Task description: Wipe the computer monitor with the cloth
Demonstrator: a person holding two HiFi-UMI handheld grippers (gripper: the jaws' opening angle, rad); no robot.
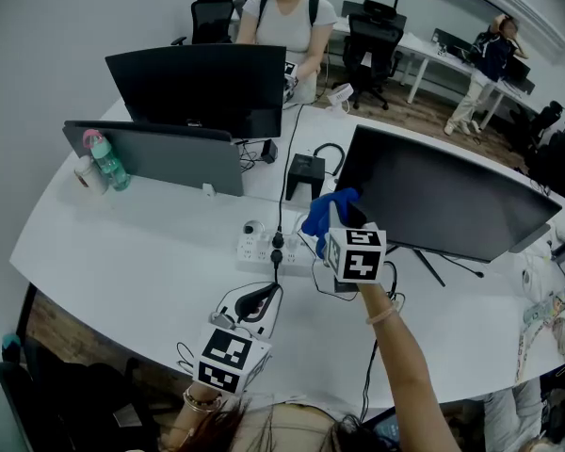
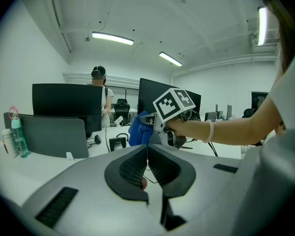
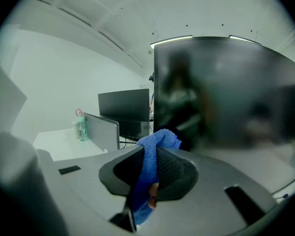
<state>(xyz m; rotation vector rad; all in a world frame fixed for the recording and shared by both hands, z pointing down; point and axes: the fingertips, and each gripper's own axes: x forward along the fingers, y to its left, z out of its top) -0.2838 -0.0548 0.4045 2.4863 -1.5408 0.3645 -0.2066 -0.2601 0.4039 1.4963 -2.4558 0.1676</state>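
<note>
cloth point(image 1: 326, 215) at monitor point(image 1: 443, 201) edge, perhaps touching

The cloth point(image 3: 157, 141) looks like soft, fuzzy blue microfibre, bunched up between the right gripper point(image 3: 150, 154) fingers. The pads point(image 3: 174, 168) on those fingers are black with a fine, rough mesh texture, and the left gripper point(image 2: 147, 154) has the same kind. Both grippers are otherwise smooth matt grey plastic. The monitor point(image 1: 443, 201) just past the cloth-holding fingertips is dark and smooth with a slight gloss. The table point(image 1: 151, 252) below is smooth white with a dull sheen.
</note>
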